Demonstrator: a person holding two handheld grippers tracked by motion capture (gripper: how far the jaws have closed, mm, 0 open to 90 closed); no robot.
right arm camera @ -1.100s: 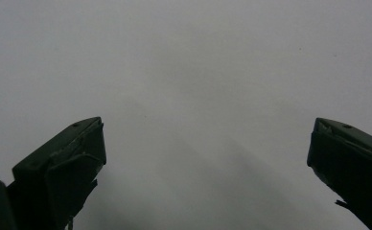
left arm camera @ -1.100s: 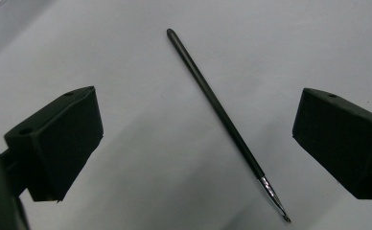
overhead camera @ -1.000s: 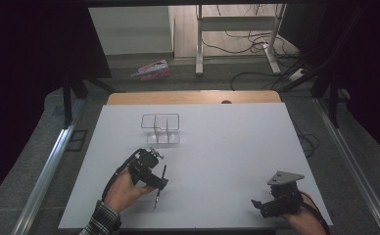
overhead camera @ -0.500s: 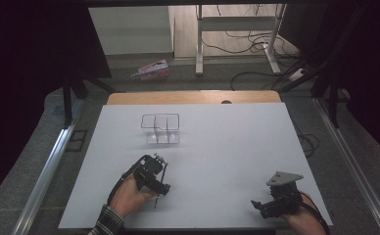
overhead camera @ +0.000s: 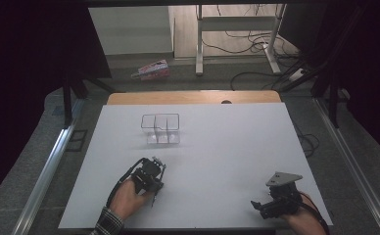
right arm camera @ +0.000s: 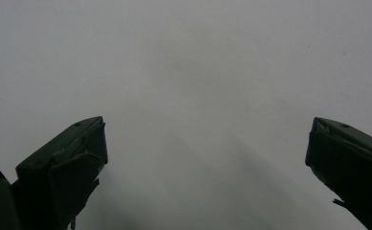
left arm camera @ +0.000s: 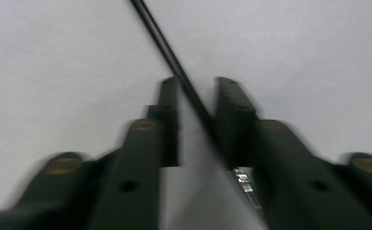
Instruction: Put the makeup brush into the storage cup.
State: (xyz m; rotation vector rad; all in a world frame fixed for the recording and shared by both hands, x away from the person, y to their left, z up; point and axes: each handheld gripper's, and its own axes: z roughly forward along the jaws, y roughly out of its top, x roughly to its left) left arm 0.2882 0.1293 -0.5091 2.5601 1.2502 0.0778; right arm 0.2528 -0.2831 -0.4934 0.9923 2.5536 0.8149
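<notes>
At lower left of the high view, the left hand-held gripper (overhead camera: 154, 188) has just been closing and is pinching a thin black rod (left arm camera: 174, 62); carrying it to the clear organizer (overhead camera: 160, 128) is remaining, while the right hand-held gripper (overhead camera: 262, 205) is idling spread.

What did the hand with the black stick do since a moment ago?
The left gripper slid a little toward the near edge of the white table, and its jaws have just been closing with the thin black stick between them; they now look shut on it. The right gripper stayed put with its jaws wide open, and the clear divided box has not moved.
</notes>
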